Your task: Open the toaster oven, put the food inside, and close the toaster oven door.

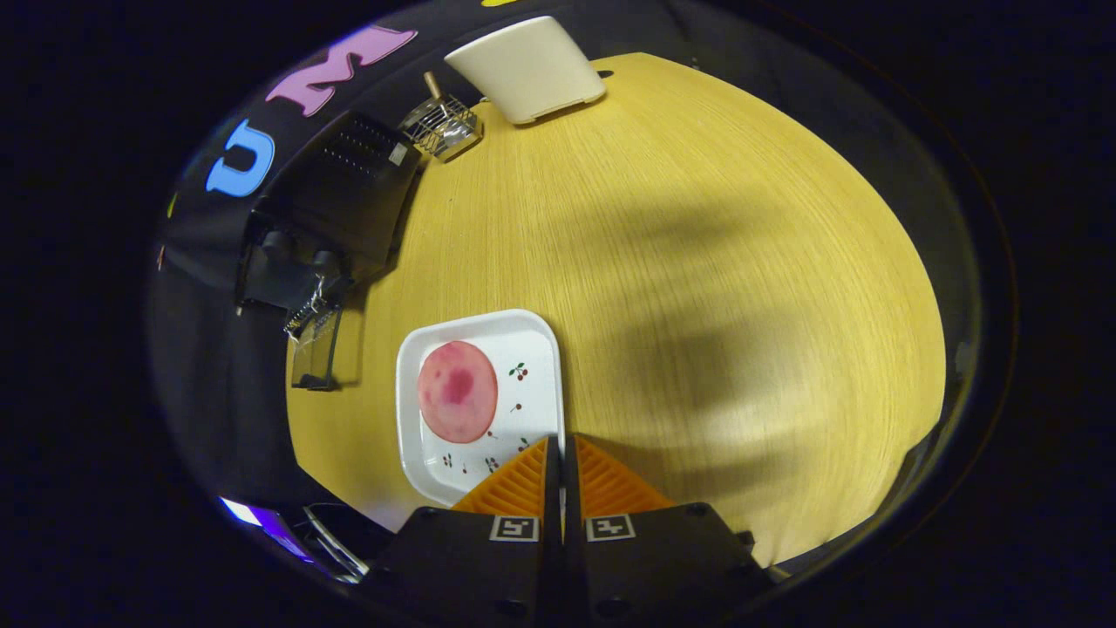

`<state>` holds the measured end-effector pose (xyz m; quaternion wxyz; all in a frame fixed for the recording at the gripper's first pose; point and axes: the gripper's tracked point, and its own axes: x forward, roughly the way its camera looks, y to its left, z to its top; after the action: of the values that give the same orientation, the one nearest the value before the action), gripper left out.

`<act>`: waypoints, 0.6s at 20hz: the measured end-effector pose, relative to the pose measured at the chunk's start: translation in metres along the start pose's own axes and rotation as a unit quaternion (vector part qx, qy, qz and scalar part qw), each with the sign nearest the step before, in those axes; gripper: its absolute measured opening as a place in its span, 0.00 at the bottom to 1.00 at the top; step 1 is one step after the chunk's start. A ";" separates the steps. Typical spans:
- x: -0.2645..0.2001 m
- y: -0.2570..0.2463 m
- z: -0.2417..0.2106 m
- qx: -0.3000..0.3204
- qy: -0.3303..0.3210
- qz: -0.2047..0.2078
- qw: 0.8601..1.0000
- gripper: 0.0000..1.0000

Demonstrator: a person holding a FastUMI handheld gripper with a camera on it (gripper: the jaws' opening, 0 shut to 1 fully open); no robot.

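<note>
1. Pale yellow wood-grain tabletop [697,262]: fills the centre and right of the frame and carries everything else. A broad soft shadow lies across its middle.
2. Black box-shaped toaster oven [336,205]: upper left of the frame, well apart from the fingers. Its door appears to hang open, with a glass panel [316,349] tilted down toward the table; this is a judgement, since the region is dark.
3. Cream plastic container [527,68]: top centre, at the far table edge.
4. White rounded-square tray with small cherry prints [532,340]: lower centre, just left of and ahead of the fingers. Its right rim appears to run between the fingertips.
5. Small wire rack with a wooden handle [443,126]: between oven and container.
6. Round pink slice of food [458,391]: flat on the tray's left half, with no marked long axis. It lies ahead and left of the fingers, on the oven's side.
7. Gripper [558,449]: bottom centre, fingers drawn nearly together with a slim gap. Whether both press the tray rim cannot be told.
</note>
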<state>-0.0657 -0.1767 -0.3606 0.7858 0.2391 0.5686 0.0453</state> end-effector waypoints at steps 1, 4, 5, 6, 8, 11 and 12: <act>-0.003 0.003 -0.002 0.023 -0.002 0.010 1.000 0.05; -0.014 0.016 -0.007 0.072 -0.016 0.039 0.997 0.05; -0.018 0.017 -0.009 0.082 -0.024 0.041 0.996 0.05; -0.023 0.019 -0.012 0.092 -0.035 0.042 0.994 0.05; -0.032 0.028 -0.018 0.121 -0.055 0.052 0.990 0.05; -0.045 0.044 -0.029 0.172 -0.080 0.074 0.979 0.05; -0.049 0.052 -0.032 0.187 -0.088 0.081 0.975 0.05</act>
<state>-0.1021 -0.1374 -0.3035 0.7677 0.4303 0.4744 -0.0194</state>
